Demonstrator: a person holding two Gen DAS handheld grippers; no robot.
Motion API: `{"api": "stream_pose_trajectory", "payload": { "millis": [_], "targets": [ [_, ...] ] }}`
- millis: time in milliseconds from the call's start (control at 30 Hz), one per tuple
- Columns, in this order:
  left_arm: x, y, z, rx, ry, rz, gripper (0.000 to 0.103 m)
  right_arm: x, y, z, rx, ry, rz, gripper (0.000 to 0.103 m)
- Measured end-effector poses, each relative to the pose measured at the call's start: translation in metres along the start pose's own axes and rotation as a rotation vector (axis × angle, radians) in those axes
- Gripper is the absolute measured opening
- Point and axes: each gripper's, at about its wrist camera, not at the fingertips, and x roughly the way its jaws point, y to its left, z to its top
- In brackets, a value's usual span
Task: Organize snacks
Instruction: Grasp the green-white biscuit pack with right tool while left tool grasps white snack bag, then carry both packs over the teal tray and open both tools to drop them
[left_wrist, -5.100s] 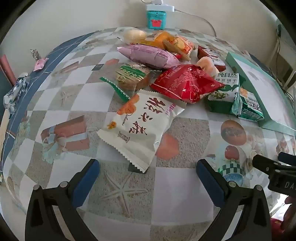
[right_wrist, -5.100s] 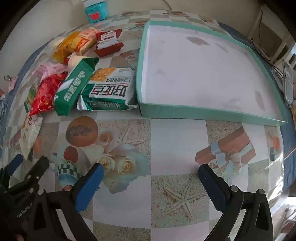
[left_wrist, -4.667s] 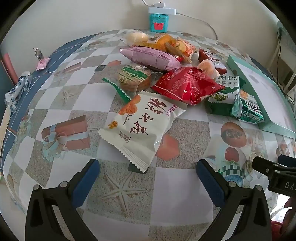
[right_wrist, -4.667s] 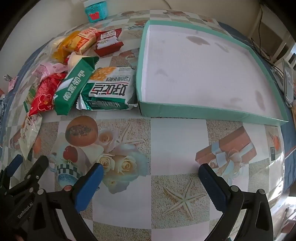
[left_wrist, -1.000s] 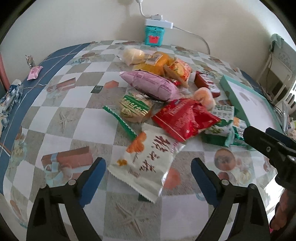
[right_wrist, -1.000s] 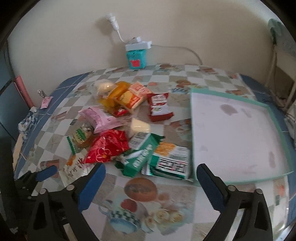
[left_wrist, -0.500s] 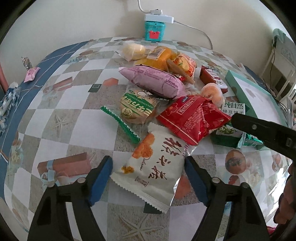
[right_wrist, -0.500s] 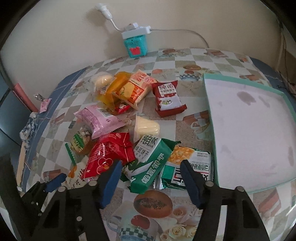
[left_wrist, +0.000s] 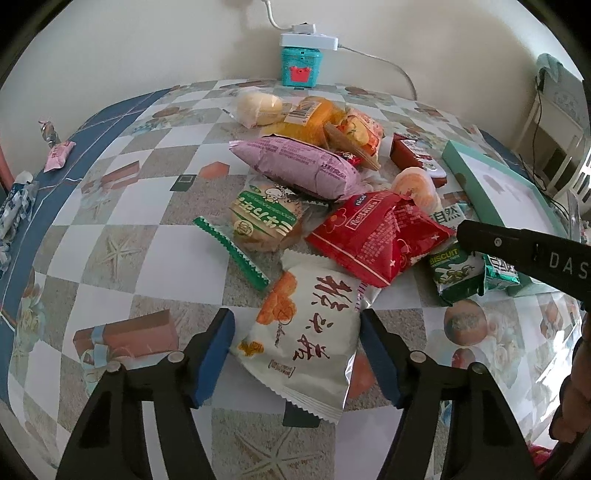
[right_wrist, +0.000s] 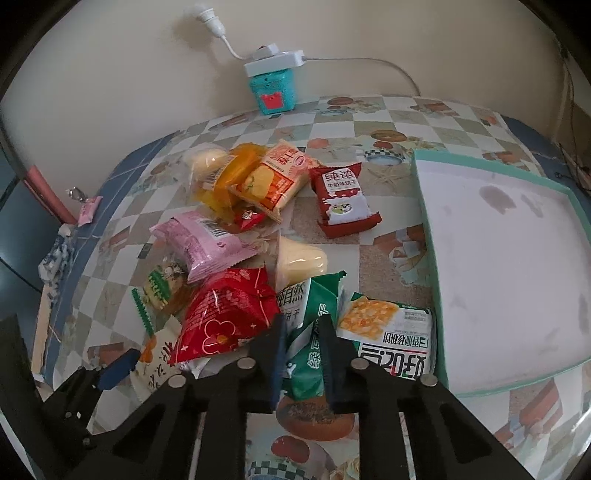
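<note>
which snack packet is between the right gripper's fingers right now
The green biscuit packet. The right gripper has closed on its crumpled middle, while the red flower packet and the corn-picture packet lie just outside the fingers.

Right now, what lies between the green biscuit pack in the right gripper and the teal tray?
In the right wrist view, one white-and-green cracker packet lies between the green biscuit pack and the teal tray, beside its near wall.
</note>
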Motion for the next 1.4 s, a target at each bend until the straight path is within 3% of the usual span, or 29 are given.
{"api": "stream_pose_trajectory", "payload": {
  "millis": [33,367,533,633,700,767,967,1133,1400],
  "targets": [
    [0.0,0.0,0.0,0.0,-0.001,-0.015,0.058,0.0,0.001,0.0,-0.001,0.001,0.0,0.014],
    [-0.007,0.015,-0.003,-0.065,0.016,-0.017,0.055,-0.001,-0.002,-0.001,0.025,0.052,0.035,0.012],
    [-0.011,0.032,-0.007,-0.128,0.02,0.001,0.054,0.002,0.002,-0.005,0.017,0.093,0.03,0.017],
    [-0.014,0.043,-0.01,-0.165,0.019,0.008,0.054,0.005,0.006,-0.008,0.002,0.122,0.048,0.033],
    [-0.015,0.048,-0.011,-0.182,0.018,0.011,0.054,0.007,0.013,-0.011,-0.017,0.131,0.035,0.05],
    [-0.016,0.053,-0.013,-0.19,0.018,0.013,0.054,0.01,0.017,-0.012,-0.021,0.142,0.033,0.055],
    [-0.017,0.058,-0.015,-0.189,0.017,0.024,0.054,0.025,0.029,-0.018,-0.047,0.184,-0.049,0.054],
    [-0.018,0.056,-0.018,-0.176,0.001,0.049,0.054,0.024,0.028,-0.021,-0.067,0.185,-0.084,0.043],
    [-0.013,0.043,-0.029,-0.119,-0.137,0.134,0.054,0.014,0.022,-0.023,-0.067,0.196,-0.094,0.042]
  ]
}}
